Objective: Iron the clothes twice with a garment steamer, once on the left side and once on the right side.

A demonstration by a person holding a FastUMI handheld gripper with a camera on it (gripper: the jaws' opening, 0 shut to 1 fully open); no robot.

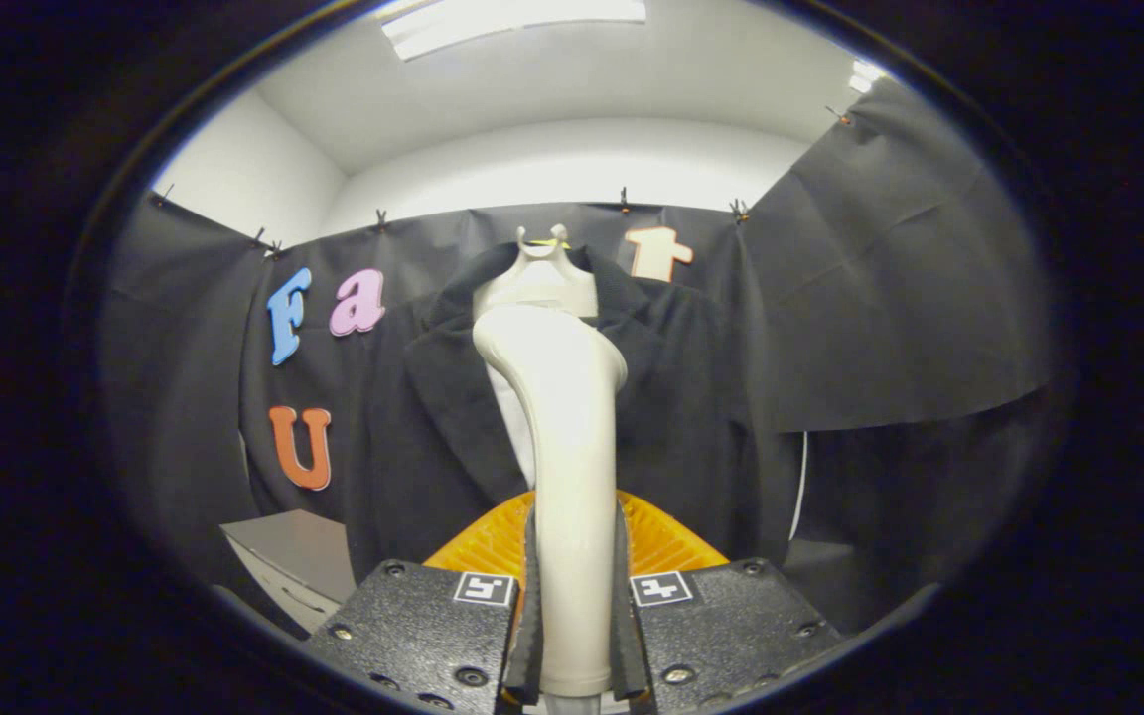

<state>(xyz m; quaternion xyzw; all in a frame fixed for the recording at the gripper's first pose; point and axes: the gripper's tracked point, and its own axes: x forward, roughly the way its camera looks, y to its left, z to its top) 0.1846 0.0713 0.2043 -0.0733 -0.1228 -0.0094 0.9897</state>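
Steamer [562, 427] clamped upright between the gripper [572, 636] fingers, both pressing its handle, head up near the jacket [691, 397] collar, probably so a stroke can run down the cloth. Jacket hangs on a pale hanger [540, 278] straight ahead, against the black cloth wall [890, 278]. It's centred, so I can't say which side comes first. Grey box [294, 556] low to one side, white ceiling with a strip light [512, 20] above.

Hand-held gripper [572, 636], seen from its own camera

Two blocky mounts with a rough, grainy surface carry the fingers; round screws dot their tops. Each mount bears a small square black-and-white marker near its inner corner. Thin ragged-edged pads line the inner faces, and ribbed plastic fans out behind.
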